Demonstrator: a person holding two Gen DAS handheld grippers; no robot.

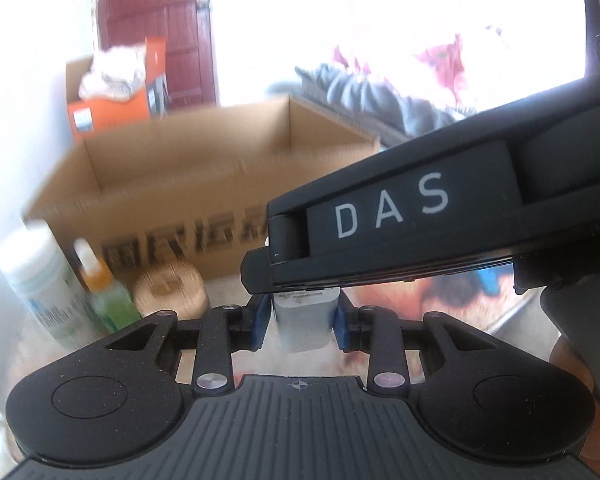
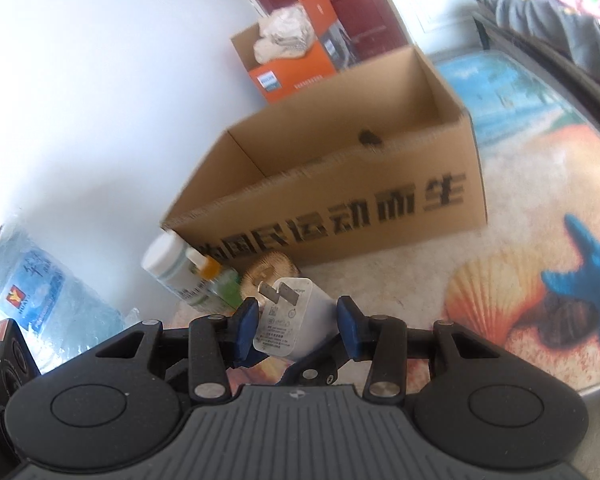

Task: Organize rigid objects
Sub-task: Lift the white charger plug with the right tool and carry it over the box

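Left hand-held gripper (image 1: 302, 326): clamped on small grey block (image 1: 304, 326), blue pads (image 1: 259, 326) pressing both flanks; top end hidden under right hand-held gripper's black body, so identity uncertain.

Right hand-held gripper (image 2: 296, 330): clamped on white USB wall charger (image 2: 290, 322), prongs tilted up toward open cardboard box (image 2: 340, 184); likely held so for dropping in.

Cardboard box: landmark, open-topped, printed front, interior floor not visible. Probable destination, both items held just short of its front wall and above the surface.

White bottle (image 2: 170, 266), orange-capped green bottle (image 2: 216, 280), round bristled brush (image 2: 266, 270): grouped against box's front-left corner, seemingly awaiting sorting. Labels blurred, unreadable.

Orange carton (image 2: 296, 76): behind box, partly cut off.
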